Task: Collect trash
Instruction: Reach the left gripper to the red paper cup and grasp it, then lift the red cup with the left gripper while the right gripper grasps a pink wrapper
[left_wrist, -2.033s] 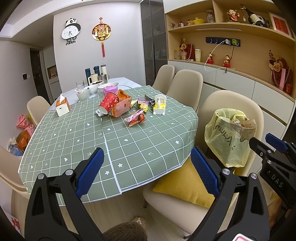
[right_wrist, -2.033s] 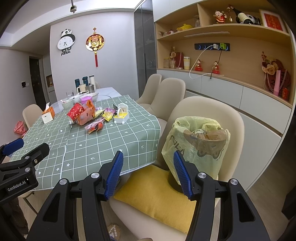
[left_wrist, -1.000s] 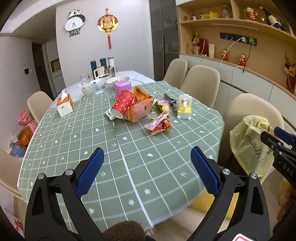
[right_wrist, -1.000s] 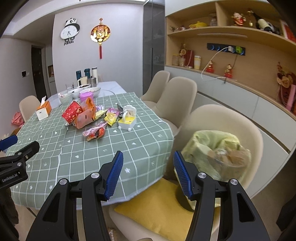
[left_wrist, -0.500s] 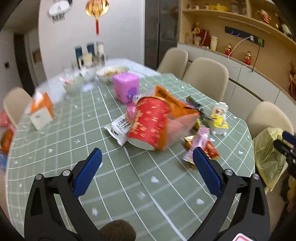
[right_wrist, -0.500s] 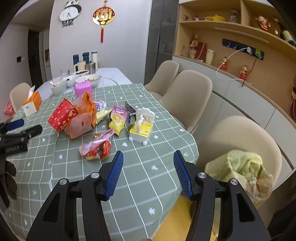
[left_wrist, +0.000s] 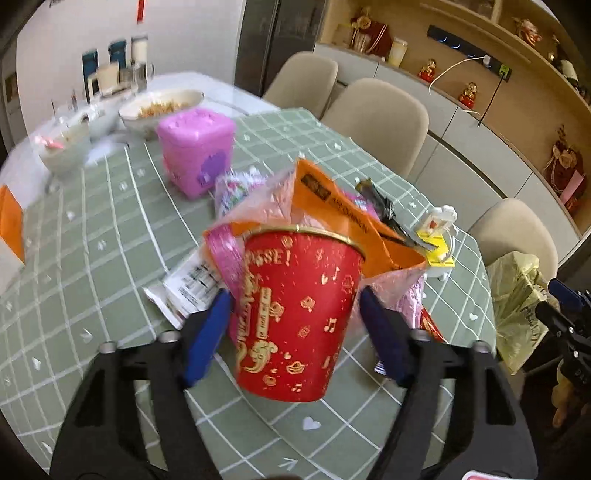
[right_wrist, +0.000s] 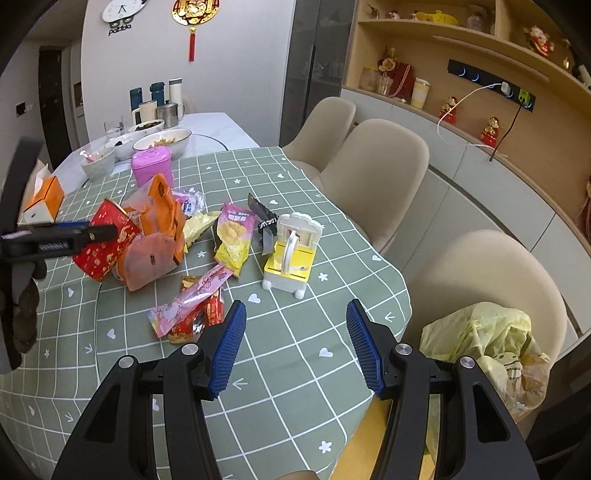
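Left gripper (left_wrist: 295, 325) jaws just closing around red paper cup (left_wrist: 295, 317) mid-table, contact unclear, right gripper (right_wrist: 295, 347) wide, empty, near table edge (right_wrist: 369, 391)

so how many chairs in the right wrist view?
3, all beige, along the table's right side: far chair, middle chair, and near chair holding the yellow trash bag. Others may sit out of frame.

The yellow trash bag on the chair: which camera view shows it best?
The right wrist view. There the yellow trash bag sits whole on the chair, its open top and contents visible. In the left wrist view the bag is small at the right edge, partly behind the right hand-held gripper.
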